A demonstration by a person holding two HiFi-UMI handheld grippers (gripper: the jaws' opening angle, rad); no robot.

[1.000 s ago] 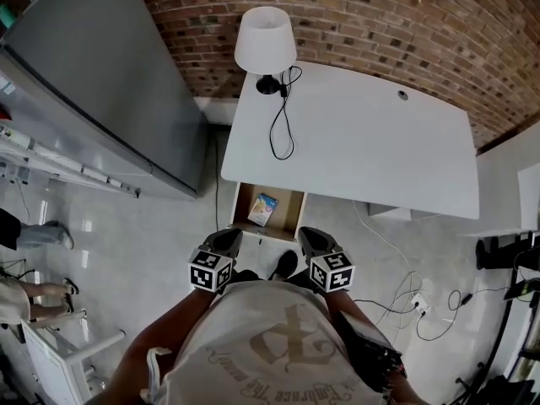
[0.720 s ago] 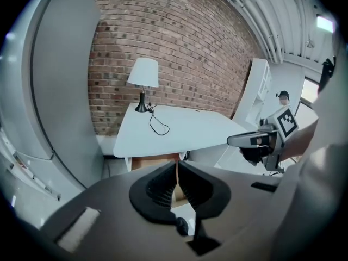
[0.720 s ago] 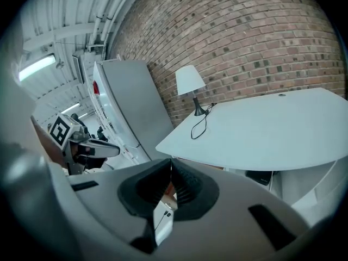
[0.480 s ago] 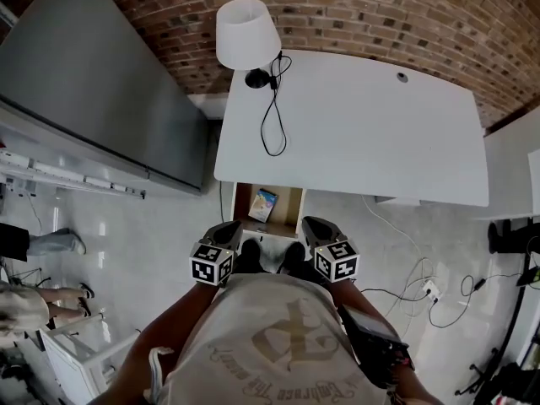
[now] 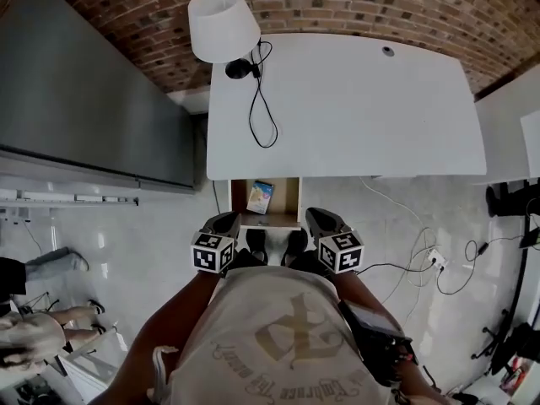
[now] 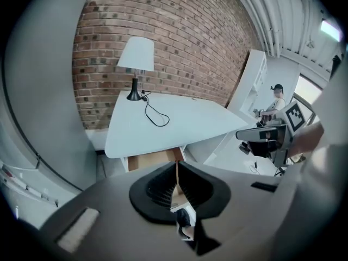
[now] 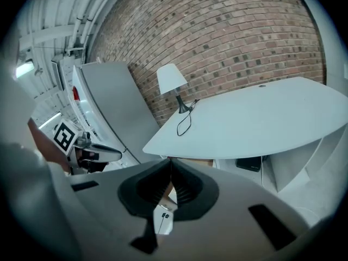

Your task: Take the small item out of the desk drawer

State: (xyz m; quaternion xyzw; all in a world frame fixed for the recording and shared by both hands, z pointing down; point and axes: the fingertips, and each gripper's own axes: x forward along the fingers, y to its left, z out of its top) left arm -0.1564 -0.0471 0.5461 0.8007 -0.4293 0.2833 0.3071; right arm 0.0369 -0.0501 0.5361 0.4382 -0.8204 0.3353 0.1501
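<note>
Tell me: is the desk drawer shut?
No, the drawer stands pulled out from under the desk, with the small item lying in it.

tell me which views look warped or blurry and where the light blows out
Head view: sharp, evenly lit, but the wide lens bows the brick wall and desk. Left gripper view: heavy fisheye, black corners, left gripper soft up close, glare at upper right. Right gripper view: same fisheye, bluish cast, right gripper soft.
</note>
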